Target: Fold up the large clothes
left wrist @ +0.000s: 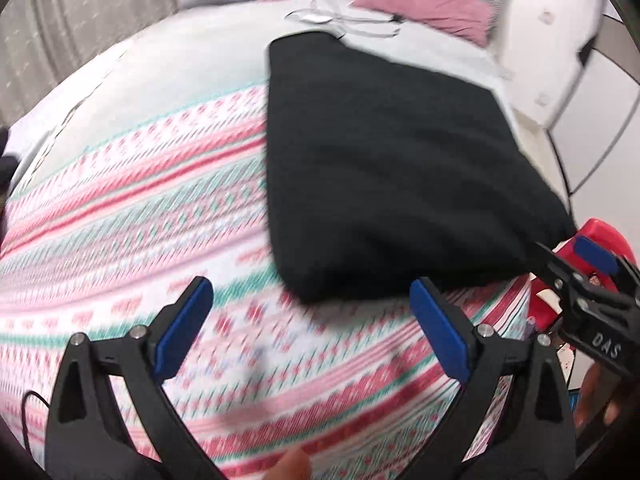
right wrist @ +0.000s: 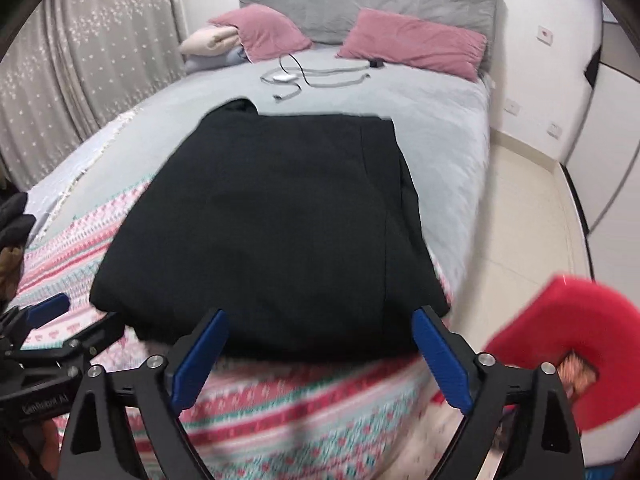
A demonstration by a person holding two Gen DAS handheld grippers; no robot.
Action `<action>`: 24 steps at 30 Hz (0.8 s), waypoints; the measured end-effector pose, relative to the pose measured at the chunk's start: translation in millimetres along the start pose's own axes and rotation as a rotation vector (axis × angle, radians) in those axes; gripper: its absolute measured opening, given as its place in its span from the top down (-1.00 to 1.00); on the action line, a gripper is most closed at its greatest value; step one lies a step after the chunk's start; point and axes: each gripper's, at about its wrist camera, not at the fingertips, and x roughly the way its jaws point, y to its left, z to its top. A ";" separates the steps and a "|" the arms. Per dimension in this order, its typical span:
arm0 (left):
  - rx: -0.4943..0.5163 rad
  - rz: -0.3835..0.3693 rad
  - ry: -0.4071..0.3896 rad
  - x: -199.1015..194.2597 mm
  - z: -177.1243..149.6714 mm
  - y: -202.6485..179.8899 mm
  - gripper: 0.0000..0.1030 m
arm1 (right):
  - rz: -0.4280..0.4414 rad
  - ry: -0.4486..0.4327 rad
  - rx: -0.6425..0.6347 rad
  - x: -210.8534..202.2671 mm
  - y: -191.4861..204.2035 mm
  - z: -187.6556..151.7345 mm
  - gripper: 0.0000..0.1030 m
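**Operator:** Garment (right wrist: pixel 264 224), black, fills the middle of my right wrist view as a folded rectangle. It lies on the bed (right wrist: pixel 440 120), half on the grey sheet and half on the striped pink blanket (right wrist: pixel 280 420).

**Partner:** Is anything holding it?

**Operator:** No. My right claw (right wrist: pixel 320 364) is released, blue pads spread at the bottom of the frame with only the near hem behind them. My left claw (left wrist: pixel 312 328) is released too, over bare blanket at the bottom of the left wrist view, with the garment to the upper right of it.

**Partner:** So what's the step?

**Operator:** I judge the fold looks nearly finished. A thicker layer shows along the right side and a small corner pokes out at the top left. To do it well, I'd bring both claws in low at the near corners, pinch every layer together, and lift evenly so the stack doesn't slide apart.

**Partner:** Any hazards?

**Operator:** Cables (right wrist: pixel 316 76) lie near the pillows (right wrist: pixel 412 42), well apart from the garment.
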 end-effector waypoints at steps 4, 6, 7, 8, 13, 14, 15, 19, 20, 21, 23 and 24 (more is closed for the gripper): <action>-0.005 0.060 -0.009 -7.2 -19.0 2.6 -0.92 | -0.004 0.009 0.007 -7.3 7.3 -11.0 -0.85; -0.011 0.079 -0.008 -4.3 -20.8 2.5 -0.92 | -0.024 -0.011 -0.038 -10.6 14.0 -12.6 -0.85; -0.019 0.086 -0.009 -4.5 -23.6 2.5 -0.92 | -0.013 -0.022 -0.051 -12.6 16.5 -13.9 -0.85; -0.029 0.094 -0.011 -3.3 -24.5 3.9 -0.92 | 0.010 -0.026 -0.054 -13.4 18.2 -14.5 -0.85; -0.038 0.109 -0.005 -2.6 -26.4 6.1 -0.92 | 0.017 -0.019 -0.061 -11.6 21.5 -18.9 -0.85; -0.036 0.109 -0.004 -2.2 -26.8 6.1 -0.92 | 0.009 -0.017 -0.063 -10.4 21.7 -19.4 -0.85; -0.035 0.111 -0.002 -1.7 -27.2 5.8 -0.92 | 0.001 -0.014 -0.064 -9.5 21.8 -20.2 -0.85; -0.031 0.120 0.007 1.7 -29.2 5.6 -0.92 | -0.007 0.001 -0.070 -5.4 21.7 -22.3 -0.85; -0.034 0.122 0.012 3.9 -29.9 6.4 -0.92 | -0.004 0.002 -0.068 -5.3 21.7 -22.5 -0.85; -0.038 0.123 0.015 5.0 -30.3 7.4 -0.92 | -0.003 0.003 -0.068 -4.8 21.8 -22.9 -0.85; -0.045 0.123 0.017 6.6 -30.2 8.8 -0.92 | -0.003 0.004 -0.072 -3.9 23.6 -23.7 -0.85; -0.048 0.122 0.018 6.7 -30.4 9.7 -0.92 | -0.003 0.005 -0.073 -3.9 24.3 -24.4 -0.85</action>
